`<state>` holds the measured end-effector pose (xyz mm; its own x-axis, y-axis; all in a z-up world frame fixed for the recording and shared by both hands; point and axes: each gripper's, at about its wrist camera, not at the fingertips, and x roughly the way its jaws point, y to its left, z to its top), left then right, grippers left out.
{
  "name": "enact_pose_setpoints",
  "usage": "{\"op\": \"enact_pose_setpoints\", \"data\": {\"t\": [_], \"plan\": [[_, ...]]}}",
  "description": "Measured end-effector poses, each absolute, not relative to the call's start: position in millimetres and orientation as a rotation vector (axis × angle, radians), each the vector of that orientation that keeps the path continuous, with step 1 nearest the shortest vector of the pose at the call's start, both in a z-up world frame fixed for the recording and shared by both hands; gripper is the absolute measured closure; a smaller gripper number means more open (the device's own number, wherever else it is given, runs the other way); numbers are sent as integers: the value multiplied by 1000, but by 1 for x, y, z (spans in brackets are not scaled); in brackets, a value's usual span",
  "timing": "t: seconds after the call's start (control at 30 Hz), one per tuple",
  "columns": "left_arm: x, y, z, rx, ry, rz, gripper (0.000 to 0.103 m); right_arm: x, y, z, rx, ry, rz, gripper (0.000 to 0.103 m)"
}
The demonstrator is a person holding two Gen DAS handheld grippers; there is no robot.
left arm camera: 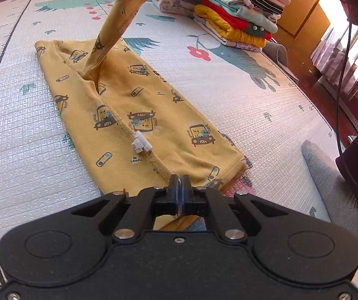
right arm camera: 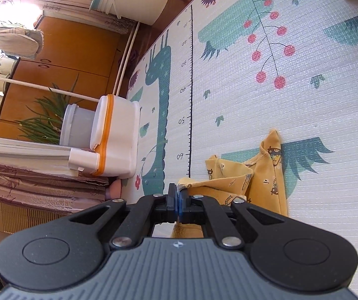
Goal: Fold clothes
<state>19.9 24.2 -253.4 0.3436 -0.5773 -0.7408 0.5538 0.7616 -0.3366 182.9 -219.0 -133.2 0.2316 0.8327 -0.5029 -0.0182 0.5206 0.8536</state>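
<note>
Left wrist cam: left gripper [left arm camera: 181, 178] pinched tight on near hem of shirt [left arm camera: 139, 105], which lies flat on mat [left arm camera: 229, 95], long axis running far-left.

Right wrist cam: right gripper [right arm camera: 175, 192] clamps the lifted sleeve, hanging above mat.

A lived-in home is indicated, most likely a family room with a small child. The floor is covered by a padded play mat [right arm camera: 229, 105] printed with a giraffe, cherries and a height ruler. A stack of folded children's clothes [left arm camera: 241, 17] is seen at one o'clock in the left wrist view. In the right wrist view, orange wooden cabinets [right arm camera: 61, 57] and potted plants [right arm camera: 46, 122] are found at nine to ten o'clock, with white lidded tubs [right arm camera: 114, 135] beside them.
</note>
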Motion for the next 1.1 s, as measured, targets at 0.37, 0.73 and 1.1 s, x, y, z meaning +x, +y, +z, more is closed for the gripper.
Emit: {"op": "enact_pose_setpoints", "data": {"t": [0.37, 0.73, 1.1], "plan": [[32, 54, -257, -48, 993, -693, 102, 178, -225, -136, 781, 1237, 682, 99], [55, 73, -233, -68, 987, -643, 100, 160, -211, -117, 458, 1261, 702, 97], [205, 82, -179, 415, 970, -613, 96, 130, -244, -188, 584, 1353, 630, 96]]}}
